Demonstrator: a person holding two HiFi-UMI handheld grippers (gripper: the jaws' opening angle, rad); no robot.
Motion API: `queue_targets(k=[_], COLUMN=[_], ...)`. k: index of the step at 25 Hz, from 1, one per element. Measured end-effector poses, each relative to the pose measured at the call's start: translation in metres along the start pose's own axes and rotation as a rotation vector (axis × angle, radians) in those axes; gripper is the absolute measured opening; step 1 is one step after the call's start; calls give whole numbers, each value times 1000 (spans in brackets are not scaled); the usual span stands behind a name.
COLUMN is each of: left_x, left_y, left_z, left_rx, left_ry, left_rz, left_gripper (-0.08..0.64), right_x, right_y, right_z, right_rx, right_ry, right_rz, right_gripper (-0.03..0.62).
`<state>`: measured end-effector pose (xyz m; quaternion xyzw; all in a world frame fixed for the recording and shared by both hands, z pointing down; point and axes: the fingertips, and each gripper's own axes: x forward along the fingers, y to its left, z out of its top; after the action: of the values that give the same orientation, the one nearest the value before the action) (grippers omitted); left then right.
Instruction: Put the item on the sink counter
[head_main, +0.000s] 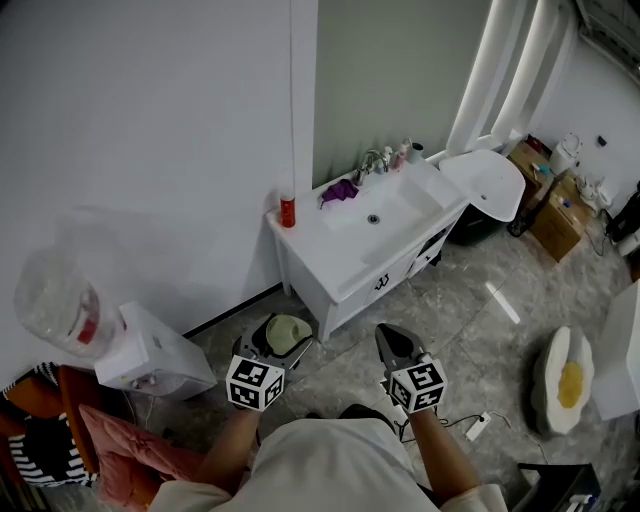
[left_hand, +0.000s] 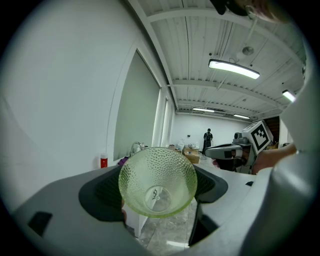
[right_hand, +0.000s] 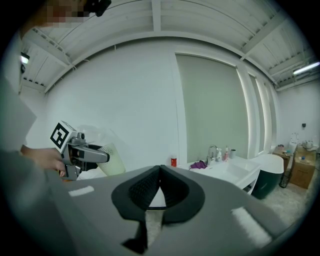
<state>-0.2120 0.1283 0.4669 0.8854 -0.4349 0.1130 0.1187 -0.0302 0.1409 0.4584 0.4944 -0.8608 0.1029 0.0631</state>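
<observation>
My left gripper (head_main: 283, 338) is shut on a pale green dimpled glass cup (left_hand: 157, 181), its mouth facing the left gripper view; the same cup (head_main: 287, 332) shows in the head view and, beside the left gripper (right_hand: 85, 155), in the right gripper view as the cup (right_hand: 111, 159). My right gripper (head_main: 391, 342) is shut with nothing in it, jaw tips touching (right_hand: 160, 170). The white sink counter (head_main: 330, 238) stands ahead against the wall, with a basin, a faucet (head_main: 371, 160), a purple cloth (head_main: 340, 190) and a red bottle (head_main: 288, 211) on it.
A white box-like appliance (head_main: 152, 352) and a clear plastic bag (head_main: 60, 292) stand at the left. A white bathtub (head_main: 488, 182) and cardboard boxes (head_main: 548, 205) lie right of the counter. An egg-shaped cushion (head_main: 567, 381) lies on the marble floor at the right.
</observation>
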Motion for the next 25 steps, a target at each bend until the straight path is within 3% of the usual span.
queue_targets(k=[14,25], left_x=[36,110], left_y=[6,26], left_z=[5,21], left_rx=[-6,-10], left_ry=[15,46], left_rz=[3,24], left_gripper=[394,394], right_x=[21,78], right_y=[-28,-88], right_z=[-3,-1], right_rx=[26,46], right_ry=[6,40], right_rz=[10,59], right_gripper=[11,11])
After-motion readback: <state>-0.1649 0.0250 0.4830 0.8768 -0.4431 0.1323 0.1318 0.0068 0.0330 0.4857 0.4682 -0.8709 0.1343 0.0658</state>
